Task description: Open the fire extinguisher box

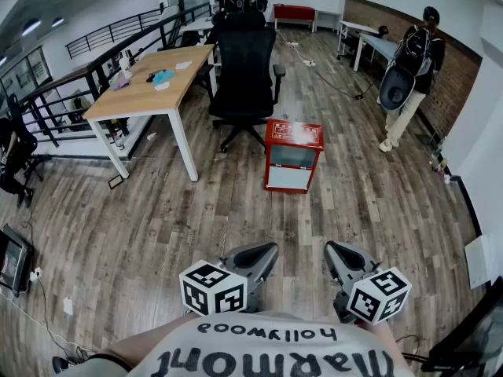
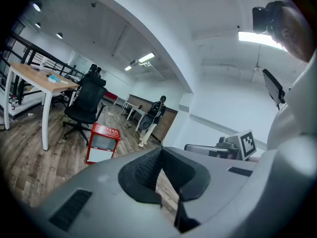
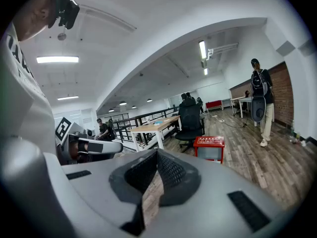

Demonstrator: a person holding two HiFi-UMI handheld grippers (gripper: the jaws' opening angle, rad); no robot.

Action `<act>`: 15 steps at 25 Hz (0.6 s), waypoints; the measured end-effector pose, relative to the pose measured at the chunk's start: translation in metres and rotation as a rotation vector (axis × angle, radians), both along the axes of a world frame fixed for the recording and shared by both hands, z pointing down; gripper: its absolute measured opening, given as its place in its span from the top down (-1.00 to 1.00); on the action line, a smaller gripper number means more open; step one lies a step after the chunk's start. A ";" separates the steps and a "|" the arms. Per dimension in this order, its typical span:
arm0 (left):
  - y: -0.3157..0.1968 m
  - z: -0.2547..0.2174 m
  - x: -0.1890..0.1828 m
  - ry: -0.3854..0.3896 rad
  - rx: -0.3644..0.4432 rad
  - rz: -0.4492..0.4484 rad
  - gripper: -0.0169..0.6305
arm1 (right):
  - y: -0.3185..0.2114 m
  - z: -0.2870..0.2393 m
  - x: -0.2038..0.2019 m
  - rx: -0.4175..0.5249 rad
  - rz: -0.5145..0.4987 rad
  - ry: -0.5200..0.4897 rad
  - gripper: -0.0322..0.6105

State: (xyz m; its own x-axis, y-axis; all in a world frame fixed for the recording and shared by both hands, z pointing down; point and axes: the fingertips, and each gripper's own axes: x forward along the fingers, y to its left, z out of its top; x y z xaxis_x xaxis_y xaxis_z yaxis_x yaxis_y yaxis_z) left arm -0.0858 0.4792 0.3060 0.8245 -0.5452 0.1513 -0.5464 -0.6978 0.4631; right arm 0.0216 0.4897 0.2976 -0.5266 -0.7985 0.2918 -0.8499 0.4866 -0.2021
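Observation:
A red fire extinguisher box (image 1: pixel 292 155) with a glass front stands on the wooden floor some way ahead, its door closed. It also shows in the left gripper view (image 2: pixel 102 143) and the right gripper view (image 3: pixel 209 148). My left gripper (image 1: pixel 266 251) and right gripper (image 1: pixel 334 250) are held close to my body, well short of the box. Both are shut with nothing between the jaws. Their tips meet in the left gripper view (image 2: pixel 160 150) and the right gripper view (image 3: pixel 157 152).
A black office chair (image 1: pixel 244 69) stands just behind the box, beside a wooden table (image 1: pixel 153 81). A person (image 1: pixel 407 73) with a backpack stands at the far right near a brick wall. A black railing (image 1: pixel 55 100) runs along the left.

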 end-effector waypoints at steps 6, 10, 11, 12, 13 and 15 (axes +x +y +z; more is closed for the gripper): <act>0.006 0.001 0.009 -0.004 0.000 0.001 0.93 | 0.007 0.003 0.012 -0.003 0.006 -0.011 0.87; 0.010 0.002 0.013 -0.009 -0.003 0.002 0.92 | 0.010 0.003 0.017 -0.015 0.015 -0.068 0.87; 0.010 0.002 0.015 -0.009 -0.005 0.001 0.92 | 0.010 0.004 0.019 -0.020 0.017 -0.090 0.87; 0.011 0.003 0.016 -0.008 -0.008 -0.001 0.92 | 0.010 0.005 0.022 -0.024 0.019 -0.106 0.87; 0.011 0.004 0.018 -0.007 -0.012 -0.003 0.93 | 0.011 0.006 0.024 -0.025 0.020 -0.115 0.87; 0.011 0.006 0.021 -0.002 -0.021 -0.005 0.92 | 0.012 0.005 0.028 -0.009 0.012 -0.134 0.87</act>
